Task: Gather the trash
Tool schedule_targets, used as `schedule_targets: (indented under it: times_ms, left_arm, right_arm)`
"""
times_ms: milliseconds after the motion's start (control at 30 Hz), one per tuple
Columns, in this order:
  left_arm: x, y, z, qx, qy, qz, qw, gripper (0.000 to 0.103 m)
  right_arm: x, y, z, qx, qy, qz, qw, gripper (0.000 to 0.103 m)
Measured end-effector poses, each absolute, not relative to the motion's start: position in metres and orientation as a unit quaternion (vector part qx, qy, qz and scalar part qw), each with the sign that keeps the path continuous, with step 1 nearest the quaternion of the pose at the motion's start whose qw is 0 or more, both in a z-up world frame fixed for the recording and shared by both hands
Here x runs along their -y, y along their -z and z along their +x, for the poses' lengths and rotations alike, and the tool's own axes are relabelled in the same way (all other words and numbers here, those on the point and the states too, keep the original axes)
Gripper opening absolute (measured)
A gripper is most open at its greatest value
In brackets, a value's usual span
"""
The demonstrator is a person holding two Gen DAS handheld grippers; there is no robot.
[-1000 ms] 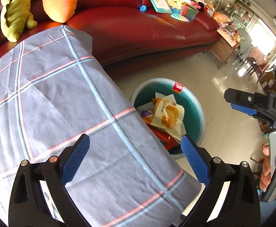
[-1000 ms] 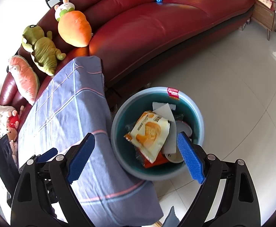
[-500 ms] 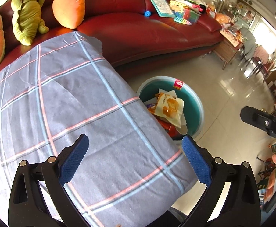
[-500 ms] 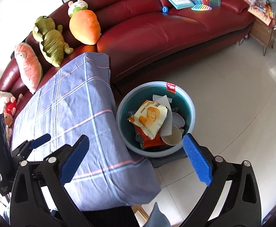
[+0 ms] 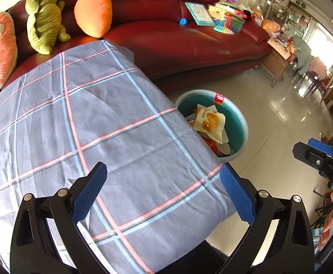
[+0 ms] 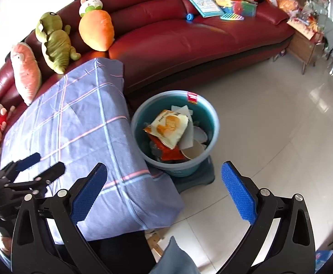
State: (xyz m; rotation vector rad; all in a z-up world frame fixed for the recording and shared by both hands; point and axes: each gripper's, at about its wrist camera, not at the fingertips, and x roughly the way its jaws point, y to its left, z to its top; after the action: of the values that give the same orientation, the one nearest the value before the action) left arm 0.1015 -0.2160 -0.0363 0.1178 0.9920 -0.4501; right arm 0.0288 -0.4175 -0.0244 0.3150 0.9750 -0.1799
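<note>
A teal bin (image 6: 209, 114) stands on the tiled floor beside the cloth-covered table (image 6: 79, 123). In it lie a yellow snack wrapper (image 6: 168, 129), a red wrapper (image 6: 166, 151), white paper and a paper cup (image 6: 192, 151). The bin also shows in the left wrist view (image 5: 239, 123), partly hidden by the table edge. My left gripper (image 5: 163, 193) is open and empty above the checked tablecloth (image 5: 97, 125). My right gripper (image 6: 164, 193) is open and empty, high above the floor in front of the bin. The left gripper shows in the right wrist view (image 6: 31, 166).
A red leather sofa (image 6: 189, 36) runs behind the table and bin, with plush toys (image 6: 56, 43) at its left and books and toys (image 6: 223, 4) at its right. A wooden side table (image 6: 305, 43) stands at the right. Tiled floor (image 6: 269, 125) surrounds the bin.
Both grippers have pulled back and up from the bin, so it looks smaller and farther. Both stay open and empty. The trash in the bin has not moved.
</note>
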Motion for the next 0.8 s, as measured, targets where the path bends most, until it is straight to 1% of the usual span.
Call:
schedule_targets:
  times_ms: [67,200,433,800]
  left_arm:
    - [0.212,0.035,0.099,-0.470,0.211,0.054,0.855,0.099]
    - [0.204,0.037,0.093,-0.471,0.203,0.049,0.857,0.099]
    - [0.197,0.044,0.091,-0.473,0.192,0.050,0.858,0.099]
    - [0.197,0.055,0.100,-0.483,0.186,0.044,0.854,0.099]
  right_arm:
    - [0.415,0.027,0.027,-0.469,0.084,0.154,0.866,0.096]
    - [0.404,0.030,0.027,-0.474,0.092,0.123,0.867,0.096]
    - [0.390,0.038,0.030,-0.479,0.086,0.098,0.868,0.096]
    - [0.392,0.050,0.036,-0.493,0.079,0.113,0.859,0.096]
